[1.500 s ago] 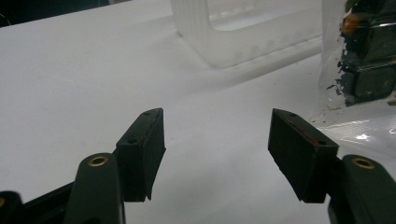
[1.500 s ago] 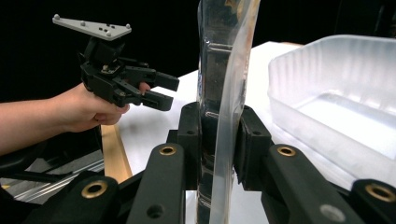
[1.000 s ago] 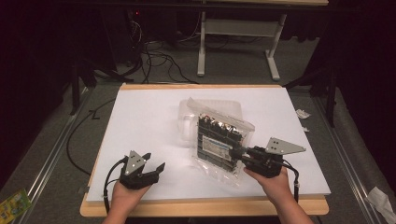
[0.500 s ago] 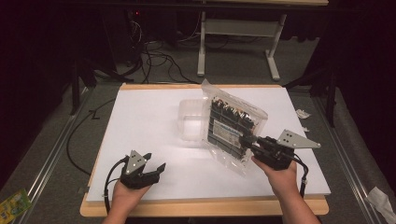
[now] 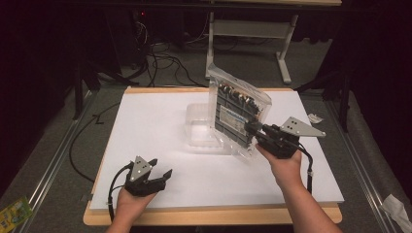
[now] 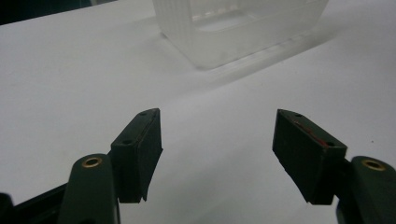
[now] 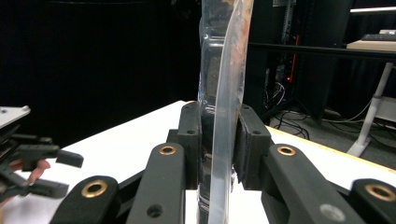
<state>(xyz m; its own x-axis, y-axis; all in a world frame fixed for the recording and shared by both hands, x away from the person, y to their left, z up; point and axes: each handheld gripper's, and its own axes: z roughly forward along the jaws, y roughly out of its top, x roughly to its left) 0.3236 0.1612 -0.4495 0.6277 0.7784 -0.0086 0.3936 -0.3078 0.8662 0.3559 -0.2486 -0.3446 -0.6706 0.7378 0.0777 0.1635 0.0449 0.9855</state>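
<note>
Between the jaws of the right hand-held gripper (image 7: pixel 217 144), a clear plastic bag (image 7: pixel 224 84) is pinched edge-on; the high view shows its flat face, dark battery-like contents inside (image 5: pixel 238 114), lifted upright above the white desk (image 5: pixel 145 126). Near the desk's front edge, the left hand-held gripper (image 5: pixel 163 174) rests with jaws spread apart, facing a clear plastic tub (image 6: pixel 238 28) standing beside the bag.

No readable text anywhere: only a pale label strip on the dark contents of the clear pack (image 5: pixel 238 112), its lettering too blurred to make out.
</note>
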